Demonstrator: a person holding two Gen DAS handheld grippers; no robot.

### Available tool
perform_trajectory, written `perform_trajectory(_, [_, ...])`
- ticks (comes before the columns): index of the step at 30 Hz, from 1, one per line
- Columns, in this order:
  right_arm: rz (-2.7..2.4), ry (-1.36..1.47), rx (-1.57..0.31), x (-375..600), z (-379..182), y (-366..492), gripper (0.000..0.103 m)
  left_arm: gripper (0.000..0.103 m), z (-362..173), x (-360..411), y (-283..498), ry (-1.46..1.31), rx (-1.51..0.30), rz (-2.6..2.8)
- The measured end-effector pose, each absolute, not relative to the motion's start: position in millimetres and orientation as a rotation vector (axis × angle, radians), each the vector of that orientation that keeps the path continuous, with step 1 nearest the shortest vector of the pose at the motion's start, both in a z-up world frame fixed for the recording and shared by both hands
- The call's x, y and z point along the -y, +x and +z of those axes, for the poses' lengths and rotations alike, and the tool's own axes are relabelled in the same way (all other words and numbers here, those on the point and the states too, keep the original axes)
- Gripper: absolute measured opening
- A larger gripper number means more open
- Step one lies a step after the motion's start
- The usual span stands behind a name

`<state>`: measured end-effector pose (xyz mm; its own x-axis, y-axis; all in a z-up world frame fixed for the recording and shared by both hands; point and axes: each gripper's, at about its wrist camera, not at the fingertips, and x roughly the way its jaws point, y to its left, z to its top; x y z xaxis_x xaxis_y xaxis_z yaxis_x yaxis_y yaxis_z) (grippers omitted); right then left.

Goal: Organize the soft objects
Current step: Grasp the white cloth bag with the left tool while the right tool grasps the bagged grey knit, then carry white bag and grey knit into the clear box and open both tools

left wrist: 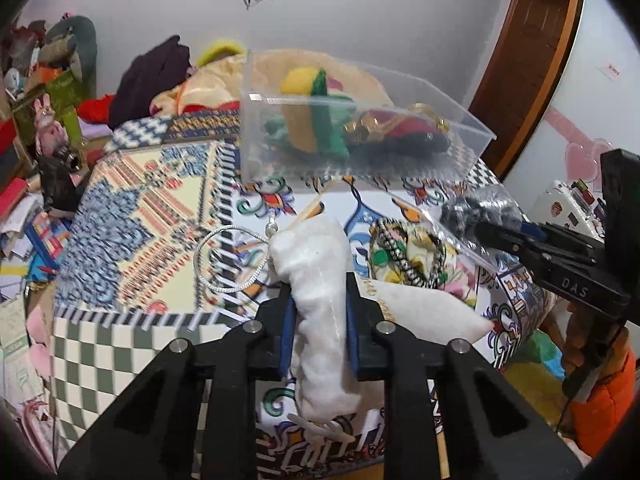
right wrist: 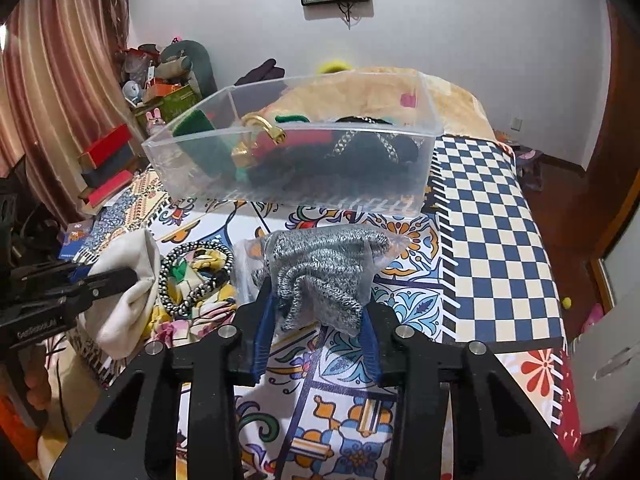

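The white soft pouch (left wrist: 316, 280) sits clamped between the closed jaws of the left gripper (left wrist: 320, 300), lifted over the patterned bed cover (left wrist: 140, 200). The right gripper (right wrist: 320, 312) has its jaws closed on a grey knit item in a clear bag (right wrist: 324, 268). Ahead of both stands the clear plastic bin (right wrist: 296, 168), already holding green, yellow, red and black soft things. Between the grippers and the bin lie a black-and-white braided band (right wrist: 192, 276) on floral cloth and a silver hoop (left wrist: 228, 260).
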<state>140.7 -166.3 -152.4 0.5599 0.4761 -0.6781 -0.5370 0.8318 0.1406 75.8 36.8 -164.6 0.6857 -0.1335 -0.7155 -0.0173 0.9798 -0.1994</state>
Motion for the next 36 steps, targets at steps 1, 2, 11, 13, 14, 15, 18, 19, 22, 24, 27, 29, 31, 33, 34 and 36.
perform_trajectory(1, [0.605, -0.087, -0.771, 166.5, -150.5, 138.5, 0.033, 0.020, -160.9, -38.5, 73.8, -0.198, -0.803, -0.065])
perform_trajectory(2, [0.607, -0.090, -0.765, 167.4, -148.5, 136.2, 0.032, 0.020, -156.6, -40.3, 72.3, -0.198, -0.789, -0.063])
perform_trajectory(11, [0.609, -0.087, -0.690, 171.0, -118.9, 122.3, 0.032, 0.020, -107.4, -43.5, 74.6, -0.178, -0.646, -0.051])
perform_trajectory(13, [0.608, -0.094, -0.664, 170.7, -109.3, 120.6, 0.032, 0.020, -96.5, -41.4, 78.6, -0.166, -0.610, -0.050])
perform_trajectory(14, [0.605, -0.098, -0.647, 170.9, -104.0, 119.6, 0.032, 0.020, -93.2, -40.6, 80.9, -0.165, -0.600, -0.051])
perform_trajectory(15, [0.605, -0.099, -0.631, 170.9, -98.7, 118.8, 0.032, 0.020, -88.3, -39.9, 83.2, -0.163, -0.586, -0.053])
perform_trajectory(18, [0.599, -0.101, -0.590, 170.4, -84.1, 120.0, 0.032, 0.020, -72.8, -34.7, 93.4, -0.149, -0.536, -0.059])
perform_trajectory(19, [0.598, -0.099, -0.579, 170.7, -80.0, 121.5, 0.032, 0.020, -69.0, -33.1, 96.3, -0.142, -0.521, -0.057])
perform_trajectory(22, [0.594, -0.092, -0.542, 170.3, -68.7, 127.0, 0.032, 0.020, -57.7, -26.9, 106.4, -0.117, -0.471, -0.053])
perform_trajectory(24, [0.591, -0.087, -0.523, 169.4, -63.2, 132.0, 0.033, 0.020, -51.1, -23.2, 113.4, -0.105, -0.445, -0.045])
perform_trajectory(27, [0.584, -0.078, -0.500, 167.2, -57.3, 138.4, 0.033, 0.020, -45.3, -20.6, 125.7, -0.093, -0.426, -0.037])
perform_trajectory(29, [0.578, -0.072, -0.490, 166.2, -55.6, 144.2, 0.033, 0.020, -43.6, -19.5, 132.5, -0.094, -0.422, -0.036])
perform_trajectory(31, [0.571, -0.066, -0.486, 164.6, -54.7, 149.9, 0.033, 0.020, -42.5, -19.5, 142.5, -0.095, -0.419, -0.035])
perform_trajectory(33, [0.566, -0.061, -0.481, 162.9, -54.2, 155.3, 0.033, 0.020, -42.2, -20.1, 151.8, -0.093, -0.418, -0.027])
perform_trajectory(34, [0.561, -0.059, -0.480, 161.9, -53.9, 159.0, 0.033, 0.020, -42.1, -20.7, 157.5, -0.093, -0.418, -0.023])
perform_trajectory(36, [0.554, -0.051, -0.481, 161.9, -54.0, 165.7, 0.033, 0.020, -42.9, -22.0, 169.0, -0.097, -0.422, -0.018])
